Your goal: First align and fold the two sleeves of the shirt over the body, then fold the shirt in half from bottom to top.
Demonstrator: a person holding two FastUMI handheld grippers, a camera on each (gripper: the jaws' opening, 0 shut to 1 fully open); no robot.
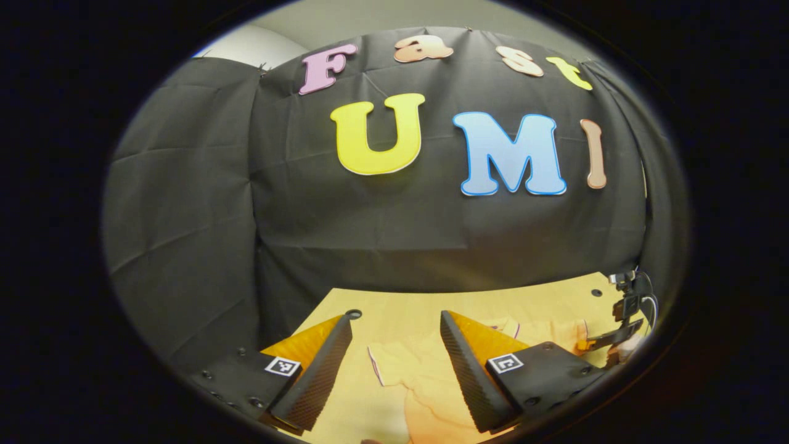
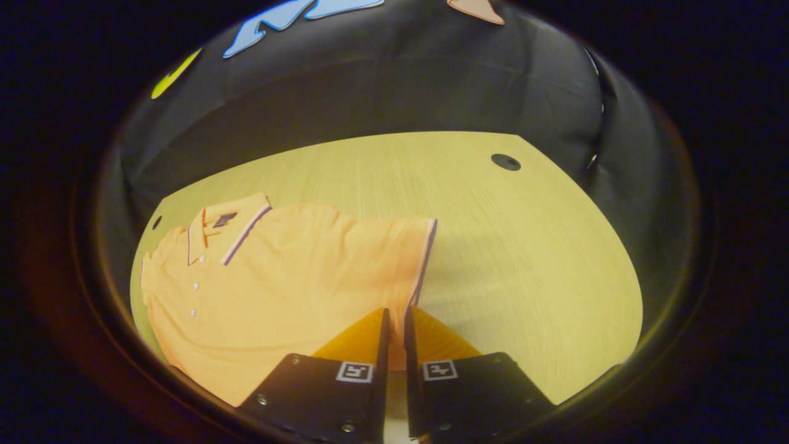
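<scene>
An orange polo shirt (image 2: 277,277) lies flat on the wooden table (image 2: 524,246) in the right gripper view, collar (image 2: 216,231) to the far left and buttons facing up. Its right sleeve (image 2: 400,253), edged with a purple-trimmed hem, runs down into my right gripper (image 2: 396,310), whose fingers are shut on the hem's lower end. In the left gripper view, my left gripper (image 1: 396,317) hovers open above the table, with part of the shirt (image 1: 419,376) showing between its wide-apart fingers. The right gripper (image 1: 622,317) shows at the far right edge of that view.
The table has round holes near its far corners (image 2: 505,161) (image 1: 353,313). Black cloth walls close in the table on the far side and both flanks. Bare wood (image 2: 542,296) stretches to the right of the sleeve.
</scene>
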